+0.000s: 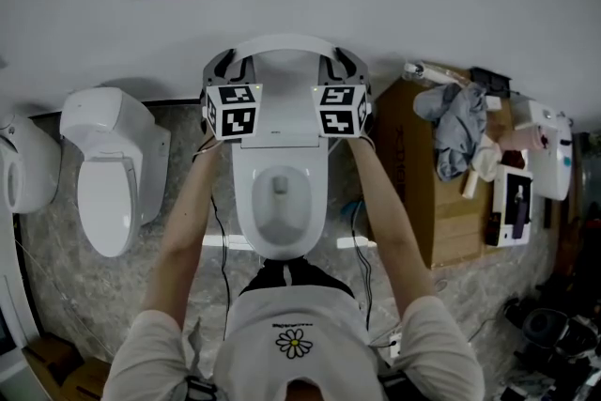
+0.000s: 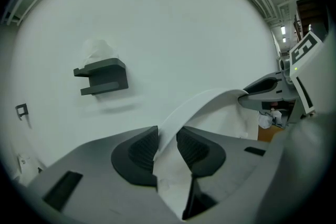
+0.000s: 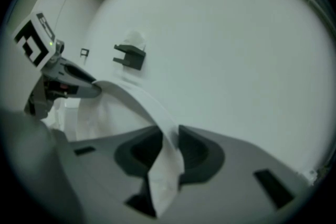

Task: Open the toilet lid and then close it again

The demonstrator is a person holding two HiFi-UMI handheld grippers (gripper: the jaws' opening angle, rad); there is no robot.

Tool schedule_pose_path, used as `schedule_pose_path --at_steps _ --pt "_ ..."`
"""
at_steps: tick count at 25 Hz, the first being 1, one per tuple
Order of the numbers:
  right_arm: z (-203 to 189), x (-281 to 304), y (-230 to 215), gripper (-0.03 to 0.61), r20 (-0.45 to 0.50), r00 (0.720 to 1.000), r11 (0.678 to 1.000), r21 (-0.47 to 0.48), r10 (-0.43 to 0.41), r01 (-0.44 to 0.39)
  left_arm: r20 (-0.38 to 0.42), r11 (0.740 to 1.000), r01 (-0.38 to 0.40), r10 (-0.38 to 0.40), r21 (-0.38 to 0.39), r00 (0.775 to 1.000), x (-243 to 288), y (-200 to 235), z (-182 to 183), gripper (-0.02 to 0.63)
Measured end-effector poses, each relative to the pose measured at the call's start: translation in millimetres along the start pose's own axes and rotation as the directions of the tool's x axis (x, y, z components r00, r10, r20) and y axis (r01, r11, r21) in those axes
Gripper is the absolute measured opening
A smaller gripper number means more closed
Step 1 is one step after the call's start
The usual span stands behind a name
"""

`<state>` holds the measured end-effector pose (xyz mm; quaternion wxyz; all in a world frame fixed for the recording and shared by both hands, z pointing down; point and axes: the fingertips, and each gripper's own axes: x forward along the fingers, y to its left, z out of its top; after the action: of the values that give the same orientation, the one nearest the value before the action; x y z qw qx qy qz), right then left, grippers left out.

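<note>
Left gripper (image 2: 167, 145) and right gripper (image 3: 169, 144) each clamp the toilet lid (image 1: 285, 45) by its rim — one either side. It stands raised behind the toilet bowl (image 1: 279, 202).

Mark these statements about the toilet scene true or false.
1. The left hand-held gripper and the right hand-held gripper both clamp the rim of the toilet lid. True.
2. The lid lies flat over the bowl. False: it stands raised and the bowl is open.
3. A dark holder hangs on the wall. True.
4. The top of the cardboard box is bare. False: a cloth lies on the cardboard box.
</note>
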<state>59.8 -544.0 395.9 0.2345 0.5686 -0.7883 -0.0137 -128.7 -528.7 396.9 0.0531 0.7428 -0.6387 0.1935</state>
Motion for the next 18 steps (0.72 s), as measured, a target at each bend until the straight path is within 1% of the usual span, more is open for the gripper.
schedule_pose_path --at_steps 4,9,13,16,18 --pt "-3 -20 4 0.11 0.013 1.0 1.0 -0.007 -0.004 0.005 0.006 1.0 0.014 -0.014 0.005 1.0 -20 -6 -4 0.13" --pt "-12 -48 13 0.11 0.033 0.999 1.0 0.005 -0.02 0.02 0.033 1.0 0.025 -0.025 -0.002 0.999 -48 -13 -12 0.138" --pt "-17 -75 21 0.112 0.048 0.998 0.999 -0.023 -0.027 0.029 0.06 0.999 0.037 -0.038 0.012 0.998 -73 -18 -17 0.143" --pt "-22 -96 32 0.117 0.066 0.998 0.999 -0.031 -0.019 0.021 0.061 0.999 0.036 -0.038 0.027 0.997 -96 -24 -29 0.146" --pt "-34 -111 39 0.118 0.058 0.998 0.999 -0.034 -0.016 0.018 0.046 0.999 0.039 -0.041 0.035 0.998 -110 -30 -41 0.149"
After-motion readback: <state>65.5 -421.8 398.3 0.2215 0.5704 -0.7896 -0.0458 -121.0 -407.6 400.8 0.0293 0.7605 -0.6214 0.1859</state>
